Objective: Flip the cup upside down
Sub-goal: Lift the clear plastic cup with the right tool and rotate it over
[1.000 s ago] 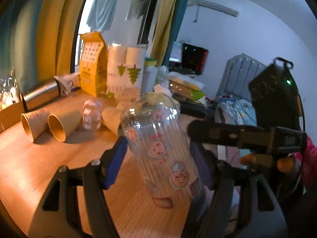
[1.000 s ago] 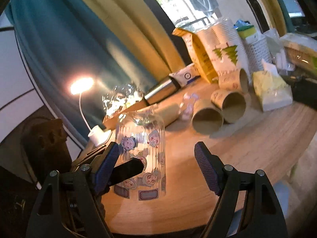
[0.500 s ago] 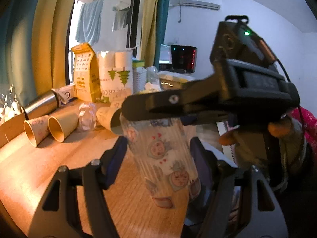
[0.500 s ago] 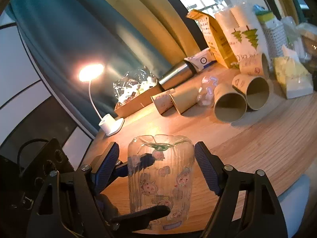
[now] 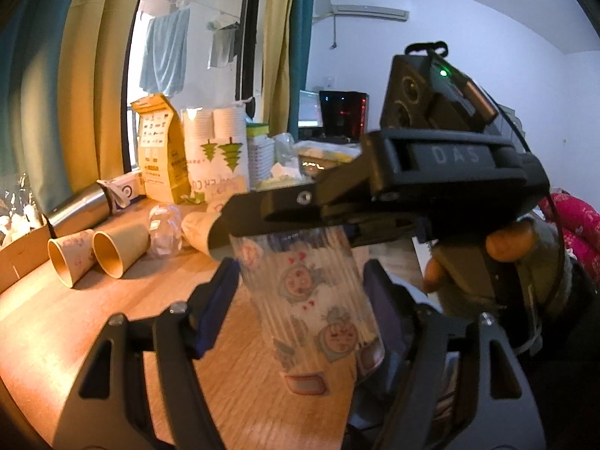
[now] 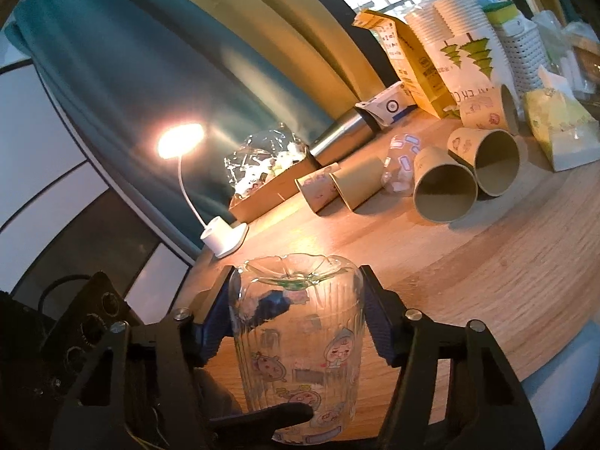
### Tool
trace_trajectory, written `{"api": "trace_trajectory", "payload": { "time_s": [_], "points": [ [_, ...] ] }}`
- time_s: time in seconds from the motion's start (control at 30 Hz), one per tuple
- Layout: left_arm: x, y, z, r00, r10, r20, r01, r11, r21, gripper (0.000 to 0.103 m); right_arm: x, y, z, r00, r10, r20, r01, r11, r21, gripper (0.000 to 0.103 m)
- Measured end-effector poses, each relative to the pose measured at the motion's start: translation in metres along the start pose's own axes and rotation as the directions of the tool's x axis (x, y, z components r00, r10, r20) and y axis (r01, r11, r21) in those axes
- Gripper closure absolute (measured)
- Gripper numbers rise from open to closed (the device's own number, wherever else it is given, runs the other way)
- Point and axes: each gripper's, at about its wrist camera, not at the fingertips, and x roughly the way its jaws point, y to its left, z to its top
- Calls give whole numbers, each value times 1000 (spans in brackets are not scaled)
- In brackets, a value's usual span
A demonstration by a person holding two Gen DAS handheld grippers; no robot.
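Left wrist: cup top behind right gripper

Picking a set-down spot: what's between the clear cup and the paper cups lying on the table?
Only bare wooden tabletop lies between the clear cup and the paper cups; the right wrist view shows it.

Clear cartoon-printed cup among tan, yellow and teal

The ribbed clear plastic cup bears pink-faced cartoon figures and small red hearts. Both black grippers carry blue pads. Tan paper cups show faint pink prints; the surface is pale wood grain. Green trees mark the white cup sleeve, beside a yellow carton; teal curtain.
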Motion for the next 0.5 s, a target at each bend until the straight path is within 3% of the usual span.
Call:
{"api": "trace_trajectory", "payload": {
  "time_s": [0.33, 0.5],
  "points": [
    [0, 2, -4, 999, 31, -13, -31, 999, -8, 29, -1, 7, 8, 997, -52, 50, 54, 998, -36, 38],
    [-9, 13, -8, 998, 59, -11, -60, 997, -48, 29, -12, 16, 22, 978, -129, 166, 146, 985, -91, 38]
  ]
}}
